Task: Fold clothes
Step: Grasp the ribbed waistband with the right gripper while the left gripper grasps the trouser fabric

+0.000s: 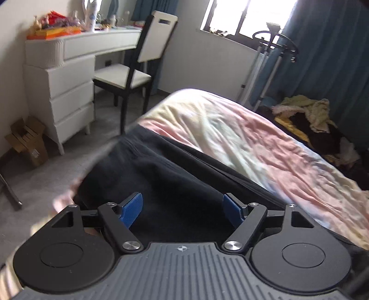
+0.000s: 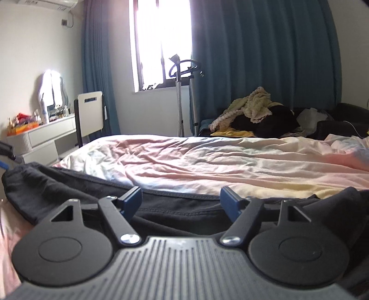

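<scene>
I see both tongs, left (image 1: 183, 211) & right (image 2: 181, 203), spread over the black garment (image 2: 175, 207) on the bed (image 2: 207, 161) (soft, limp, prob light); I'd pinch its stitched hem

This is a bedroom in a home. A wide bed (image 2: 207, 161) with a wrinkled pastel sheet fills most of the right wrist view. Against the wall stands a white dressing table (image 1: 76, 46) with drawers; its tabletop carries bottles and small colourful things, and a mirror (image 2: 52, 90) stands on it. A chair (image 1: 138, 67) with a white seat and dark legs is just beside it. Long blue curtains (image 2: 265, 57) hang beside a bright window (image 2: 161, 41). A pile of clothes (image 2: 253, 113) lies beyond the bed, and an air conditioner (image 2: 46, 3) is high on the wall.
</scene>
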Demonstrator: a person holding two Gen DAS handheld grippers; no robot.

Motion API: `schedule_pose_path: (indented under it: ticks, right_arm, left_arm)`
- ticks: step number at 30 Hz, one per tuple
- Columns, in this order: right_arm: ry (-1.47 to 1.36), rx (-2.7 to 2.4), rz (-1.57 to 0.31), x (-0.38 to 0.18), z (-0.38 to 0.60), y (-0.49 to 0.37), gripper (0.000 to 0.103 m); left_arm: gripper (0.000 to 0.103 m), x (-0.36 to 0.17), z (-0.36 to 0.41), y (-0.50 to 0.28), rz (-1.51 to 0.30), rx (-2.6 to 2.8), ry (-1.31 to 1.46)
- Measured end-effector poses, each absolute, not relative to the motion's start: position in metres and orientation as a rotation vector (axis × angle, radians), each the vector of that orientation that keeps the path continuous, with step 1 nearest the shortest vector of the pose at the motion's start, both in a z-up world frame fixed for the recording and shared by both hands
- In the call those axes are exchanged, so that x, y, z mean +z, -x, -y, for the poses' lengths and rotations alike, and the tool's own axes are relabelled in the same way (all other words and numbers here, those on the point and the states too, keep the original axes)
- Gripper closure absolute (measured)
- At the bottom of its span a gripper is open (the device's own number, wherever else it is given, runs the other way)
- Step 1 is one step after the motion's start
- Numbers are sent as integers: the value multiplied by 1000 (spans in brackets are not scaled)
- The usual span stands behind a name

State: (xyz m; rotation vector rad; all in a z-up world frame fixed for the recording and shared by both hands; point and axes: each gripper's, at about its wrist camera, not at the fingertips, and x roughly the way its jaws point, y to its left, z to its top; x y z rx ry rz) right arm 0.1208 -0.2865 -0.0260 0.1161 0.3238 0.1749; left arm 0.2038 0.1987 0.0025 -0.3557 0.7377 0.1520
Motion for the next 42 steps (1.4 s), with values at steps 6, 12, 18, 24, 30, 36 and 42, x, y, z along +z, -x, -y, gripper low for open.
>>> schedule_pose_path:
  ticks: [6, 12, 18, 24, 30, 36, 42]
  right_arm:
    - [-229, 8, -250, -6, 362, -95, 19]
    - [-436, -189, -290, -27, 459, -77, 18]
    - [-675, -280, -412, -75, 509, -113, 18]
    - [-618, -303, -432, -77, 493, -162, 15]
    - [-502, -246, -484, -103, 484, -181, 69]
    - [-471, -269, -383, -79, 467, -150, 96]
    - [-650, -351, -370, -72, 479, -76, 97]
  left_arm:
    - [23, -24, -96, -169, -799, -41, 523]
    - [23, -59, -21, -162, -875, -176, 489]
    - [23, -102, -19, -174, -971, -188, 562]
    - [23, -122, -27, -189, -964, -211, 604]
    - [31, -123, -28, -189, -928, -200, 592]
    - [68, -121, -42, -178, -898, -161, 655]
    - [91, -118, -53, -168, -882, -141, 709]
